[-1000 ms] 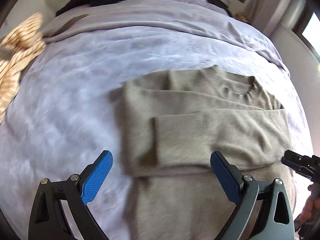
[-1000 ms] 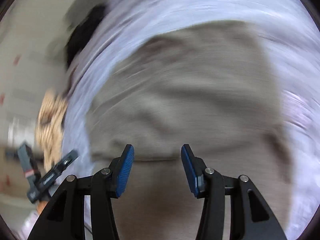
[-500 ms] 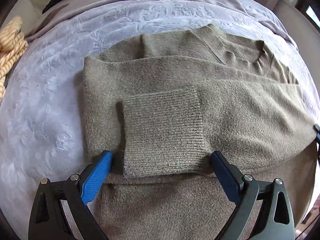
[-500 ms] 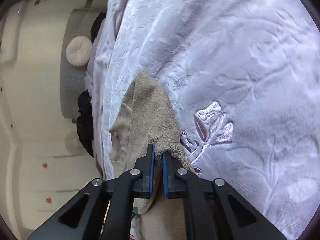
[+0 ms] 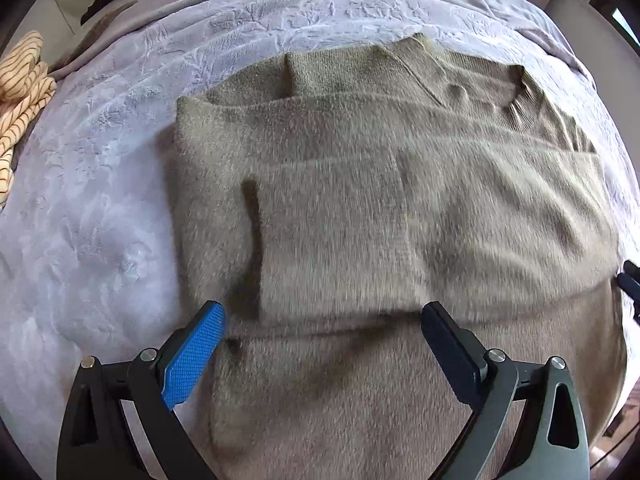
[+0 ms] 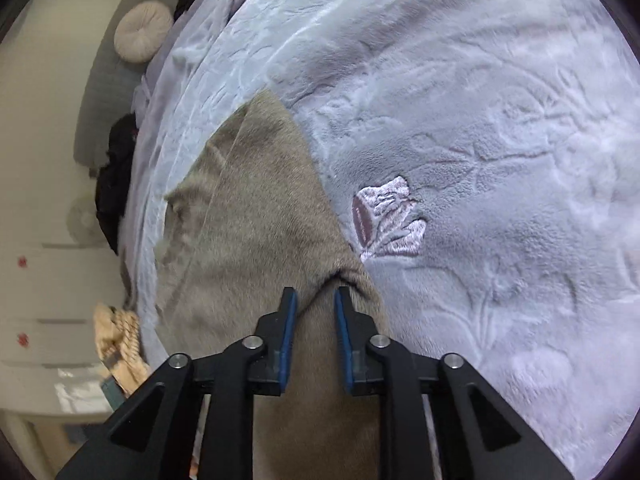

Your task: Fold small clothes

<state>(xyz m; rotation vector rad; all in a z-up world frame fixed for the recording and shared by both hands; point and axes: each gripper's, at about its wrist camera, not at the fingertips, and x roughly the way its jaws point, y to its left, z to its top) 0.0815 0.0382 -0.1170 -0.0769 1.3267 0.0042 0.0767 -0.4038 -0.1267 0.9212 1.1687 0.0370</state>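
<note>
On the lilac bedspread (image 5: 100, 208) lies the olive sweater (image 5: 360, 220), sleeves crossed over the chest, collar at the far side. Left gripper (image 5: 320, 332) hangs spread wide above the near sleeve cuff, jaws straddling it and holding nothing, likely lining up on the left edge. Right gripper (image 6: 315, 304), jaws nearly closed, pinches a ridge of the sweater's right edge (image 6: 340, 276), a hold that looks meant for lifting that side into the next fold

Both wrist views look closely down at 1 shared sweater (image 5: 360, 220) (image 6: 248, 220) from opposite sides
</note>
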